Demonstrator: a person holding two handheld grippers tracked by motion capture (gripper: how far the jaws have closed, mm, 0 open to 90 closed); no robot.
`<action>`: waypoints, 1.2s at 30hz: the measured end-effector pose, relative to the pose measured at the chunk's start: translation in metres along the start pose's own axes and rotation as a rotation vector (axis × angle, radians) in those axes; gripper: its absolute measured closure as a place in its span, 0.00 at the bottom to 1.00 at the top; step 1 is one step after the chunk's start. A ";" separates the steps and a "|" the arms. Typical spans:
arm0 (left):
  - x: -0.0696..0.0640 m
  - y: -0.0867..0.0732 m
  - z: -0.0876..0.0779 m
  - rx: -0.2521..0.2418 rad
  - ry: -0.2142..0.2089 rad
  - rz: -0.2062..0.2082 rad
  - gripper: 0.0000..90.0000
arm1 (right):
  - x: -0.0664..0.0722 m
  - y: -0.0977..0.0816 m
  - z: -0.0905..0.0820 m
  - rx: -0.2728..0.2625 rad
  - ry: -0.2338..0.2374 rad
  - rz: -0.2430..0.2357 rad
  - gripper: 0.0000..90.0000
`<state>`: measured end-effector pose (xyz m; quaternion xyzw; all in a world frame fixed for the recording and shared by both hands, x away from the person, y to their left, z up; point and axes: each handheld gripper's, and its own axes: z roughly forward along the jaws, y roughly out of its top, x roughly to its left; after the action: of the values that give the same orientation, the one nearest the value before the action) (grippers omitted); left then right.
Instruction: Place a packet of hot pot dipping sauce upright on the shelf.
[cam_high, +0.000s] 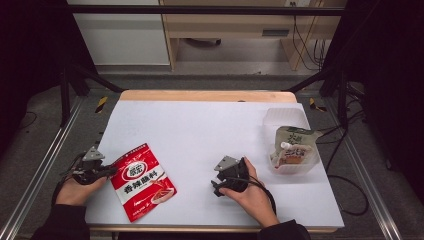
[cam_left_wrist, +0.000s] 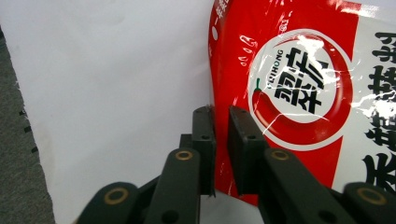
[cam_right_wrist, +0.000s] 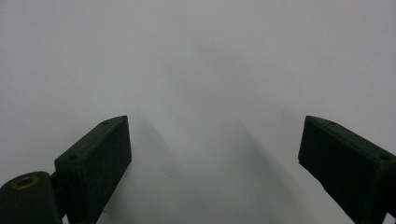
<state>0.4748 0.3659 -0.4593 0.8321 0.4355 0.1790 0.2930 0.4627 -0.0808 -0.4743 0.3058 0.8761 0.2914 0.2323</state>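
On the table (cam_high: 200, 130), a white sheet covers all but a strip of wood at the far edge; grey floor, dark frame posts and a wooden cabinet lie beyond. A red sachet (cam_high: 143, 181) lies flat at front left, its long axis slanting from far-left to near-right. The left gripper (cam_left_wrist: 221, 119) pinches its left edge. The right gripper (cam_right_wrist: 212, 154), jaws wide apart, rests mid-table. A pouch (cam_high: 292, 146) sits in a clear tub (cam_high: 280, 117) at right.

The red packet (cam_left_wrist: 299, 93) runs off the top and right edges of the left gripper view, its black lettering cut short. Its near edge is hidden behind the left claw (cam_left_wrist: 222, 135). In the high view, the print on the pouch (cam_high: 292, 145) inside the clear tub (cam_high: 280, 117) is too small to read.
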 end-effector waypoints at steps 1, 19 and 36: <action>0.000 0.000 -0.001 -0.002 -0.001 0.001 0.94 | 0.000 0.000 0.000 0.000 0.000 0.000 0.11; -0.008 0.022 -0.009 -0.076 -0.001 0.056 1.00 | -0.001 0.000 0.000 -0.005 0.003 0.010 0.11; -0.024 0.066 0.002 -0.112 -0.038 0.163 1.00 | -0.005 0.000 -0.001 -0.025 0.013 0.036 0.11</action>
<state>0.5038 0.3156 -0.4197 0.8504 0.3499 0.2104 0.3318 0.4660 -0.0845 -0.4720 0.3168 0.8683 0.3083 0.2251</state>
